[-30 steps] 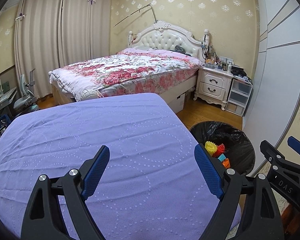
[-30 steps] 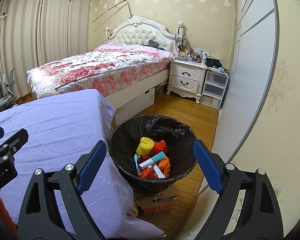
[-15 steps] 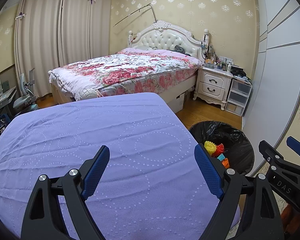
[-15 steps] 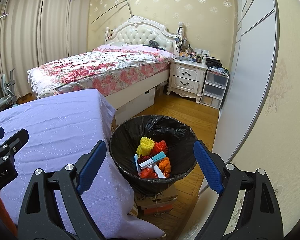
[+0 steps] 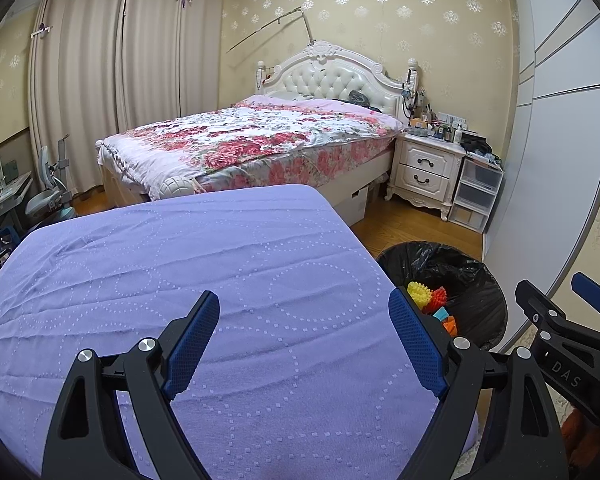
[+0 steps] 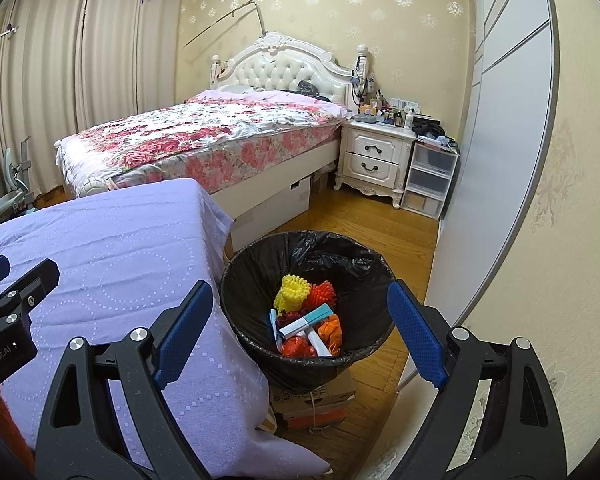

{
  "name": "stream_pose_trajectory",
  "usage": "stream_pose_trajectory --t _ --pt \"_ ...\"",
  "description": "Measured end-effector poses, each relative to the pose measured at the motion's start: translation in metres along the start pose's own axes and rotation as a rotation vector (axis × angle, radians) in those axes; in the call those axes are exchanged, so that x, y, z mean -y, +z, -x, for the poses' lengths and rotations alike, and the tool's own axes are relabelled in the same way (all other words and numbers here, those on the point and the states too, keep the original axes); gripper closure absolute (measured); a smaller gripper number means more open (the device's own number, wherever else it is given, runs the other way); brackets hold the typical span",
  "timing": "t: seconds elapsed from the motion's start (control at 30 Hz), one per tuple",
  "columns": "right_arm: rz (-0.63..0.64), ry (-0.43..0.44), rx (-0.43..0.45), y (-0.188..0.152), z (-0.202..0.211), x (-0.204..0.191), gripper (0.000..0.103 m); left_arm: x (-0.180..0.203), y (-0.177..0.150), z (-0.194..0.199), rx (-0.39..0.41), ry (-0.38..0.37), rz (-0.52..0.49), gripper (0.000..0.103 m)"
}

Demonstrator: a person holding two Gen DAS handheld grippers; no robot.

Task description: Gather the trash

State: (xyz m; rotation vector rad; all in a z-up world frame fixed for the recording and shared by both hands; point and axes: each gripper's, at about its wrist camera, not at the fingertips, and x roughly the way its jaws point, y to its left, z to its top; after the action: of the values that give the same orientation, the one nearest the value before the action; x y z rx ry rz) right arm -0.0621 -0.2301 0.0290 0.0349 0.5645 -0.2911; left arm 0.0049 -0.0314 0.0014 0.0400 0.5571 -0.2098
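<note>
Both your grippers, left gripper (image 5: pixel 304 340) & right gripper (image 6: pixel 300 332), gape empty; drift right and you'll tip the black-bagged round bin (image 6: pixel 256 276) off its cardboard boxes (image 6: pixel 316 396).

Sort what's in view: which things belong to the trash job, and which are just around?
Job:
- bin with black liner
- trash inside it
- left gripper, open, empty
- right gripper, open, empty
- purple cloth

Just around:
- bed
- nightstand
- drawers
- curtains

Black-lined trash bin (image 6: pixel 306 300) upright, lower centre of right wrist frame; inside: yellow spiky ball (image 6: pixel 290 290), orange-red spiky ball (image 6: pixel 320 293), teal-white tube (image 6: pixel 306 319), orange crumpled scraps (image 6: pixel 331 330).
</note>
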Motion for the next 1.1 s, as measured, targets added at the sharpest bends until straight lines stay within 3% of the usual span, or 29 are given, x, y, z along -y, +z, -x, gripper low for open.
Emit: stream_pose_trajectory --t 1.1 --pt "0.000 0.000 0.000 -0.001 0.000 -0.001 0.016 0.008 -0.001 0.004 0.002 0.002 0.009 0.019"
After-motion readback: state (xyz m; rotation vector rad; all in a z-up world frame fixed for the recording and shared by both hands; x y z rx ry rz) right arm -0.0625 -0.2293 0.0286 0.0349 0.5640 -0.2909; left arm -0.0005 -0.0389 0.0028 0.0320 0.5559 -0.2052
